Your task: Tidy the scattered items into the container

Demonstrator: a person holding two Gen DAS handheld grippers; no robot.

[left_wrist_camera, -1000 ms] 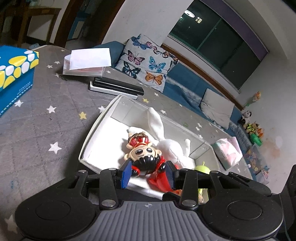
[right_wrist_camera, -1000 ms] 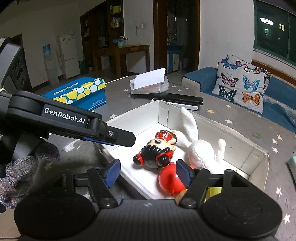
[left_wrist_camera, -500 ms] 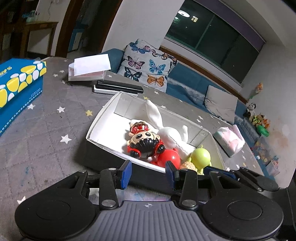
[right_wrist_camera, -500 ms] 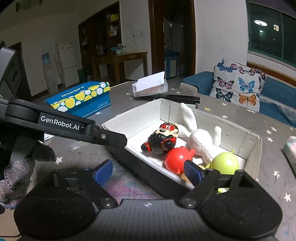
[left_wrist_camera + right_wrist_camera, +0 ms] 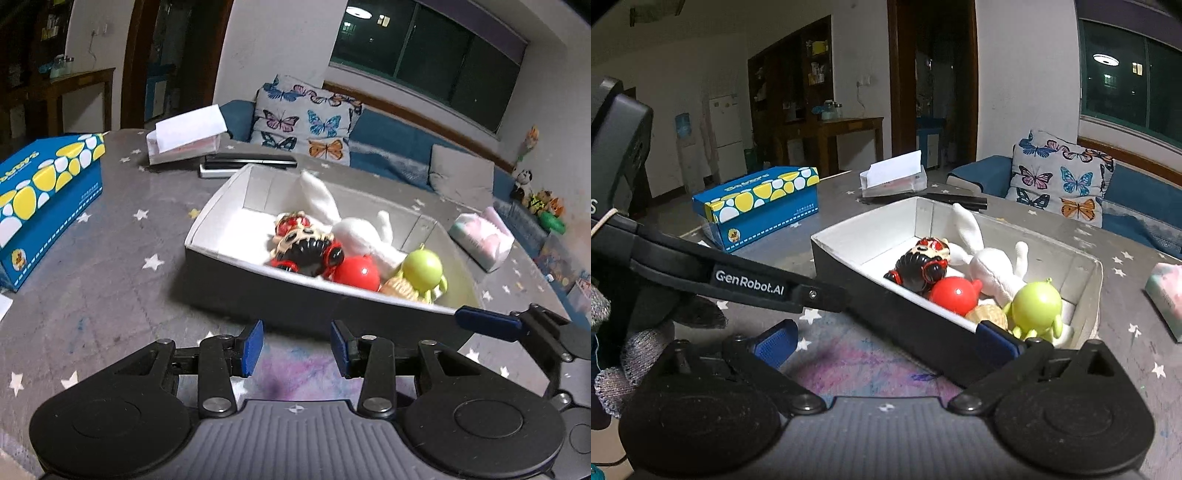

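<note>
container (image 5: pixel 236 266) on desk (image 5: pixel 110 280), toys (image 5: pixel 960 288) inside | left hand-held gripper (image 5: pixel 297 347) open, empty – right hand-held gripper (image 5: pixel 886 339) opening, empty | step: release done | next: find any remaining items

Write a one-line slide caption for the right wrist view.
Right gripper, jaws opening and empty, before the box holding a doll, white rabbit, red toy and green toy.

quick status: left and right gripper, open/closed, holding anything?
Left gripper: open, nothing between the pads, in front of the box.
Right gripper: jaws opening wide, nothing held.
</note>
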